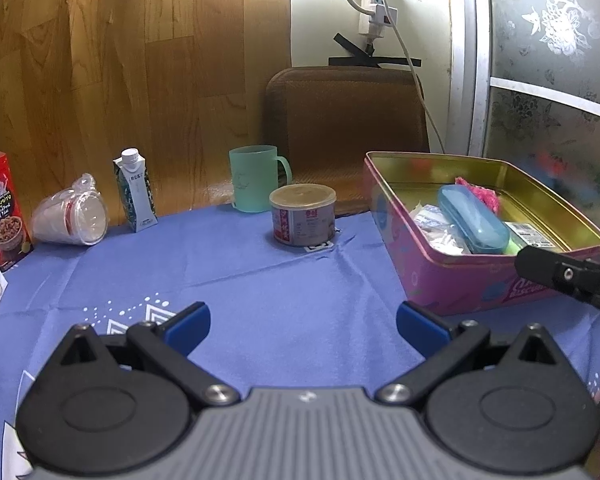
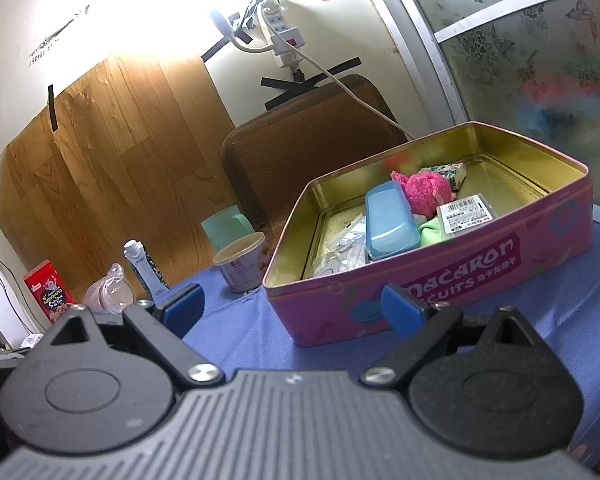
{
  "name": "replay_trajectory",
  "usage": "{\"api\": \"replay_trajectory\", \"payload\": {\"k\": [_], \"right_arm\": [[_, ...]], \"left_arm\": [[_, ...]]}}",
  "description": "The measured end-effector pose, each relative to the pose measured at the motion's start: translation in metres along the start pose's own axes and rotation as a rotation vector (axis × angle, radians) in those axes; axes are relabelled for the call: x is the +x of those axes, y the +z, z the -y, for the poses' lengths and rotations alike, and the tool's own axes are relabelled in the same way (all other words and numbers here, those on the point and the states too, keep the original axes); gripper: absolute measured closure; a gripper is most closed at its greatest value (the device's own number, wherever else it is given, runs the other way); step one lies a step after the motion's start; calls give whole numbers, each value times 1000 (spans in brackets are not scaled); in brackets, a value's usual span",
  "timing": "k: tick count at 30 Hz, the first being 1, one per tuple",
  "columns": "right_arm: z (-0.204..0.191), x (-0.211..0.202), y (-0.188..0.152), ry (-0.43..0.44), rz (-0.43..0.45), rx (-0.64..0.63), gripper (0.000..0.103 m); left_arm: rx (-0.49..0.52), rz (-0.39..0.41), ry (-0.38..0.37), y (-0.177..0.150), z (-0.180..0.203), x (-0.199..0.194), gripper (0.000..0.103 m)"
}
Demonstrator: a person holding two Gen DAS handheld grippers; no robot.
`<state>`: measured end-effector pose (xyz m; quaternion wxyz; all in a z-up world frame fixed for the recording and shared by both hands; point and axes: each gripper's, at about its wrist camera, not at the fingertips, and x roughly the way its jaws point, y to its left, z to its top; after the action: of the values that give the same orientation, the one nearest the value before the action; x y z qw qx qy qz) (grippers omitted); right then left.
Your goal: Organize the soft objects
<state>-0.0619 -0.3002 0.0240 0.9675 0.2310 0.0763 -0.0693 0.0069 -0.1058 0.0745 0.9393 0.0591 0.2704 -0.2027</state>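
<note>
Pink tin, soft items inside

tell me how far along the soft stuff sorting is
Looks mostly done: the pink fuzzy item, green cloth and blue case already lie in the pink tin. Nothing in hand: left gripper and right gripper are open and empty. No soft items show on the blue cloth.
</note>
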Motion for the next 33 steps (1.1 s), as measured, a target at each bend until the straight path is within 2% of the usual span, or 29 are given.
{"api": "replay_trajectory", "payload": {"k": [10,23,33], "right_arm": [[0,-5,0,-18,12,-6,6],[-1,-11,0,-42,20,-14,6],[2,-17,0,-45,33,-10,6]], "left_arm": [[15,-12,7,1,5,2,0],[16,-112,0,-4,8,11,0],[42,-155,-13,-6,20,15,0]]}}
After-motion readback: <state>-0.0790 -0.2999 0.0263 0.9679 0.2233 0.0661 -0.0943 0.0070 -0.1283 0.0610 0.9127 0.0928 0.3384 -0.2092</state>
